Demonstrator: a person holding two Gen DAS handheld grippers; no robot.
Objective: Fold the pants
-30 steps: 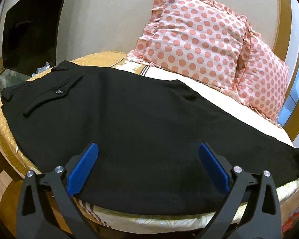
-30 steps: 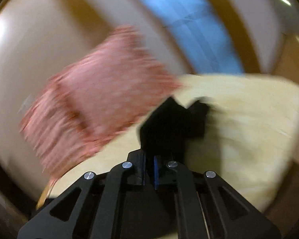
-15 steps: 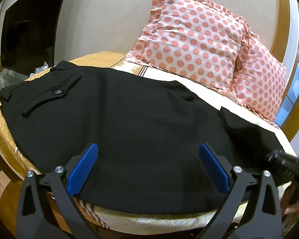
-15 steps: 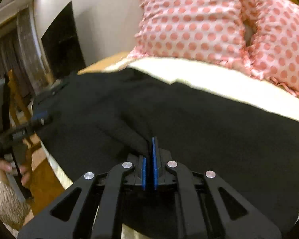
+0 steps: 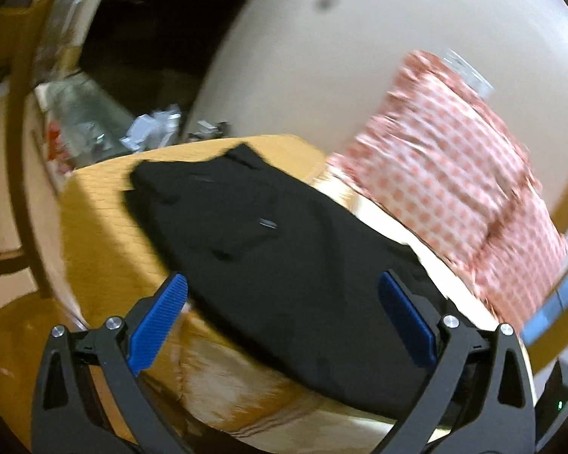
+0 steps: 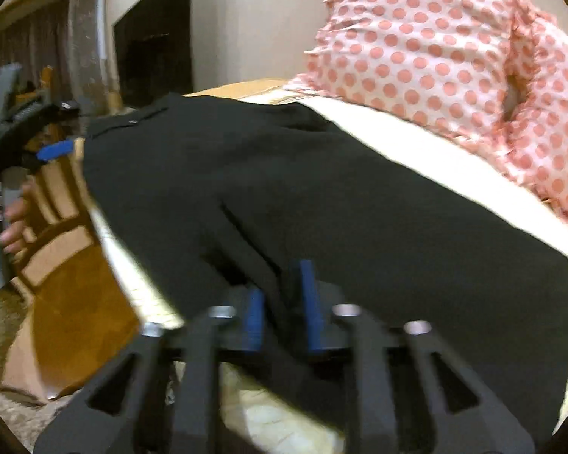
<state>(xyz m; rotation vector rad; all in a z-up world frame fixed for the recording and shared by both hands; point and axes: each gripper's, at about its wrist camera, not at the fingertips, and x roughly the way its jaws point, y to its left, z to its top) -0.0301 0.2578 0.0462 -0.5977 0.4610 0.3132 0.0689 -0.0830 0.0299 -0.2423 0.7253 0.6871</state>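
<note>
Black pants (image 5: 284, 265): 1 pair, spread flat across the bed (image 5: 94, 234), filling the middle of both views. In the left wrist view we see the waistband end toward the upper left of the frame, with a pocket flap and a small button near centre. In the right wrist view we see a raised fold of the cloth running down the lower centre of the frame to the tool.

Left gripper (image 5: 280, 310): 2 blue pads (image 5: 159, 321) at the lower left and lower right of its own frame, standing wide apart. We see nothing between them; the pants lie beyond, and the frame is blurred. In the right wrist view the same tool (image 6: 56, 149) shows at the far left edge, carried by a person's hand (image 6: 13, 219).

Right gripper (image 6: 280, 299): 2 blue pads at lower centre of its frame, a narrow gap between them, the jaws opening. We see the fold of black cloth lying in that gap; the pads no longer pinch it.

Pillows (image 6: 454, 49): 2, white with pink dots and frilled edges, at the upper right of both views, just behind the pants.

Bedcover: golden-yellow at the left of the left wrist view, cream beneath the pillows.

Wooden chair (image 6: 56, 227): 1, lower left of the right wrist view, beside the bed.
</note>
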